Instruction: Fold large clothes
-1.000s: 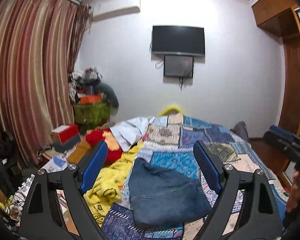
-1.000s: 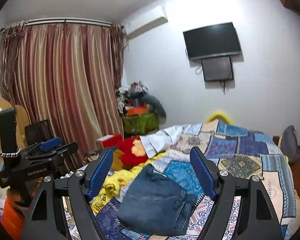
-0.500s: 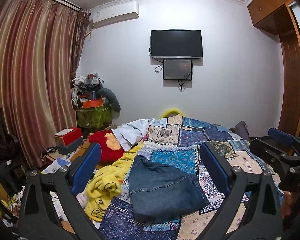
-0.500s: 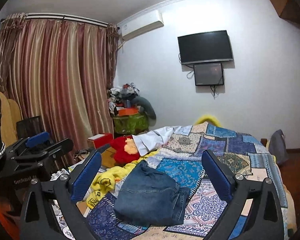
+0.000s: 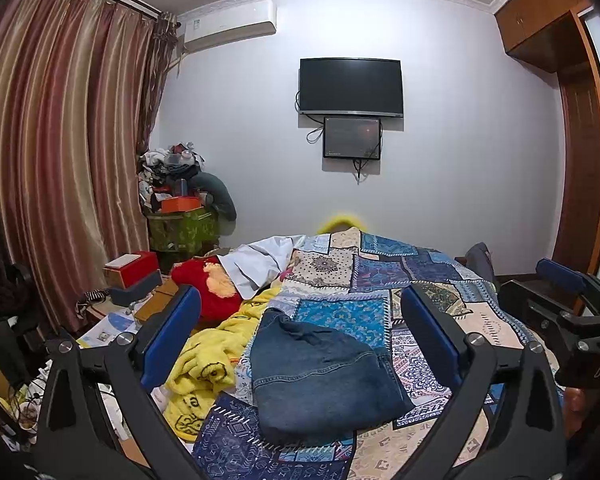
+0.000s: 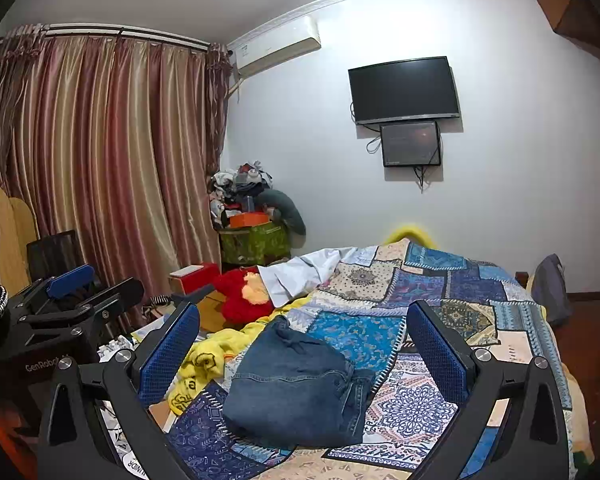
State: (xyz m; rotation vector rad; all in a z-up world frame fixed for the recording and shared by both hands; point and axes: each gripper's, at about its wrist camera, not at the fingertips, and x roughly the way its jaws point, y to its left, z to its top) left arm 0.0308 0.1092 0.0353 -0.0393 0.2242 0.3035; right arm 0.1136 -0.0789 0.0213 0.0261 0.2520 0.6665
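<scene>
Both the left gripper (image 5: 300,340) and right gripper (image 6: 303,346) hang with jaws wide, empty; folded jeans (image 5: 316,376) lie on the bed's quilt (image 5: 384,276) at six o'clock.

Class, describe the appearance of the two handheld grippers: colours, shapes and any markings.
Both look alike: the left gripper and right gripper have black angular frames with triangular cut-outs and silver bolt heads. The fingers carry blue textured pads. White lettering marks each body: "GenRobot" on the left, "DAS" on the right. No cables or sleeves show.
</scene>
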